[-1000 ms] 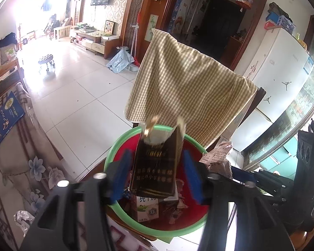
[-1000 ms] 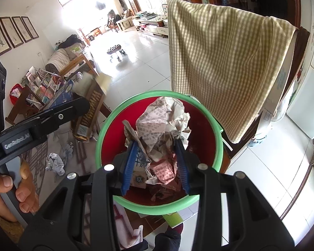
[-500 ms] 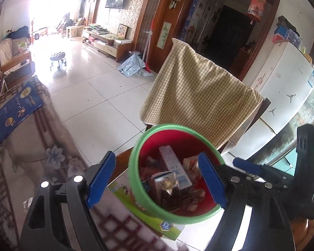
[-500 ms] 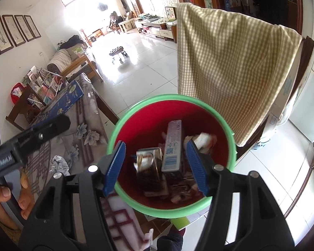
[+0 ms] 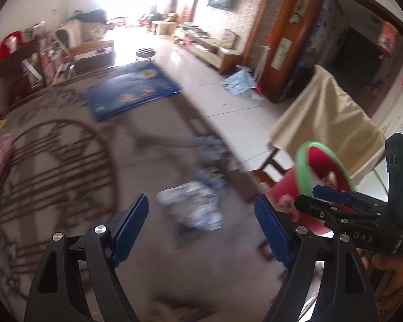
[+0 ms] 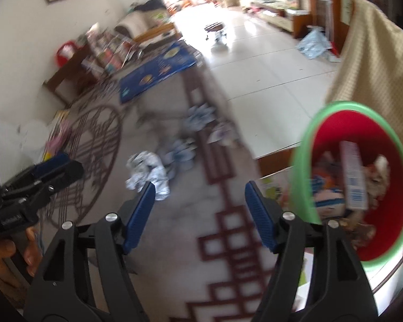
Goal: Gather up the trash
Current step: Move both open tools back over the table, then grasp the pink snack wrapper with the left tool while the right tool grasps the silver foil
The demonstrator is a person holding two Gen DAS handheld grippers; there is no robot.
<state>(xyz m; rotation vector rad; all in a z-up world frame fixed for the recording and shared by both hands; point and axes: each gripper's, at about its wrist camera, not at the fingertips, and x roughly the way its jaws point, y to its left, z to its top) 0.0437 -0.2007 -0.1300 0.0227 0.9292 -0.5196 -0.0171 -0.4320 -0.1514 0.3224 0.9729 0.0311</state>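
Both my grippers, left gripper (image 5: 201,225) and right gripper (image 6: 200,214), gape empty, the right's jaws just widening; crumpled paper (image 5: 192,208) lies ahead on the tablecloth (image 6: 174,228), bin (image 6: 357,182) at my right for dropping.

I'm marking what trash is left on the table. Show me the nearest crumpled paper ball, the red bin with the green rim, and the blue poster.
crumpled paper ball (image 6: 147,173), right wrist view, middle of the wad.
red bin (image 6: 333,112), right wrist view, upper green rim.
blue poster (image 6: 158,73), right wrist view, centre of the sheet.
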